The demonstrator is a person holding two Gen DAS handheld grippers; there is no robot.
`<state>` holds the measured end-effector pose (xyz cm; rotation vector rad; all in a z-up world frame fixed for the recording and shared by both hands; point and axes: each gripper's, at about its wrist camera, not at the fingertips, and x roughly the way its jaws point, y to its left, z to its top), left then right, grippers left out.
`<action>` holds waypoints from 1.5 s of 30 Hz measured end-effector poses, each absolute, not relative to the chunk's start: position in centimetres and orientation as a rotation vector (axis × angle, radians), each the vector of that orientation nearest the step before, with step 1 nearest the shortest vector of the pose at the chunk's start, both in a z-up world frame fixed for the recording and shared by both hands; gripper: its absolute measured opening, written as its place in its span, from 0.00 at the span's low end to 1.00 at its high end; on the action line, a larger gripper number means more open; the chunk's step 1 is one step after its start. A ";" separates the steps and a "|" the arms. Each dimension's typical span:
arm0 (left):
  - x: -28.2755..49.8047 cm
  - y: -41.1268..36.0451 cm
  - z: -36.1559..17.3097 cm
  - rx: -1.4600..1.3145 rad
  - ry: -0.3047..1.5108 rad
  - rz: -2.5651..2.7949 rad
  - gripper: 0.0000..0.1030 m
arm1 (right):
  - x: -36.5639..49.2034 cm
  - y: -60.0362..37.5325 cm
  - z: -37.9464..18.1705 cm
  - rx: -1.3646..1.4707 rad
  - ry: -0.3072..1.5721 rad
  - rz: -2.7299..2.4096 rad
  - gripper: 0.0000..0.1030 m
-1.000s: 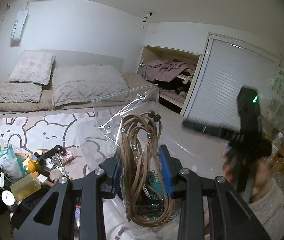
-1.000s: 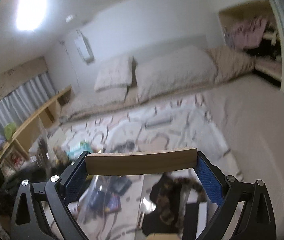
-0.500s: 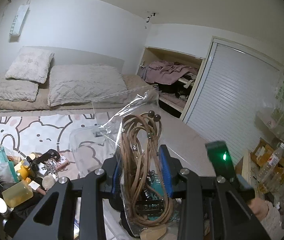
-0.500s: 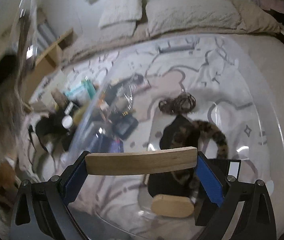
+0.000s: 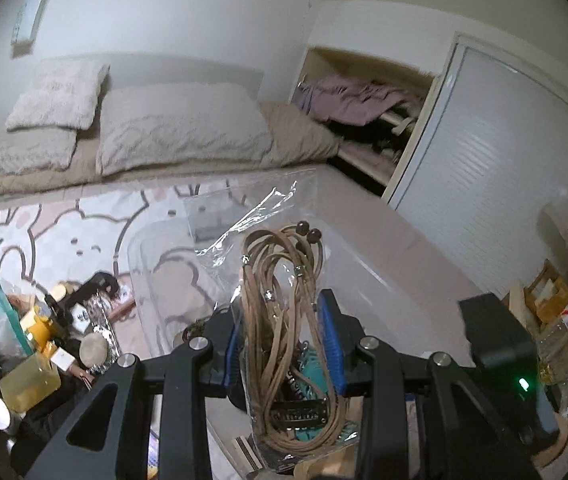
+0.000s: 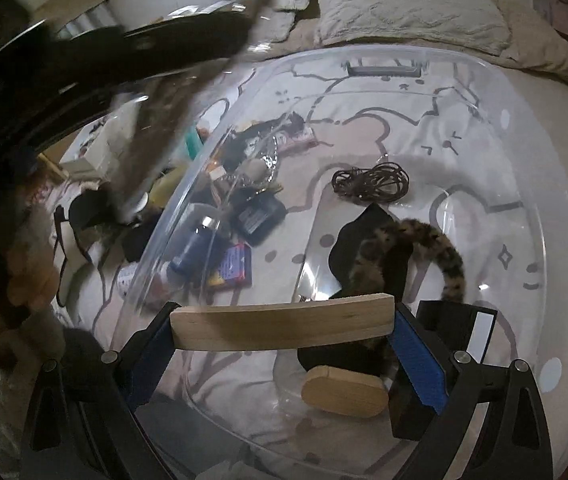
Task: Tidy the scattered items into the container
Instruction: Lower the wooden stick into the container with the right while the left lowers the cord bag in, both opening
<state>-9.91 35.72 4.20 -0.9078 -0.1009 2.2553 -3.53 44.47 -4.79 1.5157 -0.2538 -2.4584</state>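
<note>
My left gripper (image 5: 284, 344) is shut on a clear plastic bag of tan leather cords (image 5: 284, 312), held upright above the clear plastic container (image 5: 144, 272). My right gripper (image 6: 284, 324) is shut on a light wooden piece (image 6: 284, 326), held over the clear container (image 6: 543, 184). Inside the container lie a dark coiled cord (image 6: 369, 182), a black and tortoiseshell item (image 6: 387, 252) and a small oval wooden block (image 6: 343, 394). Scattered items (image 5: 36, 336) lie on the patterned rug left of the container; they also show in the right wrist view (image 6: 224, 232).
A bed with grey pillows (image 5: 176, 128) runs along the far wall. An open closet with clothes (image 5: 363, 104) and a slatted door (image 5: 495, 152) stand at the right. Boxes and bottles (image 5: 563, 312) crowd the far right. A dark blurred shape (image 6: 84, 64) crosses the right view's upper left.
The right gripper has tilted down from facing the bed and moved over the container. The left gripper has dipped slightly with the bag, and the right device now sits at its lower right.
</note>
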 end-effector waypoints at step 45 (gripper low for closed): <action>-13.2 40.0 -0.6 -1.201 0.134 2.388 0.88 | -3.1 45.6 -4.3 1.546 -0.177 -2.505 1.00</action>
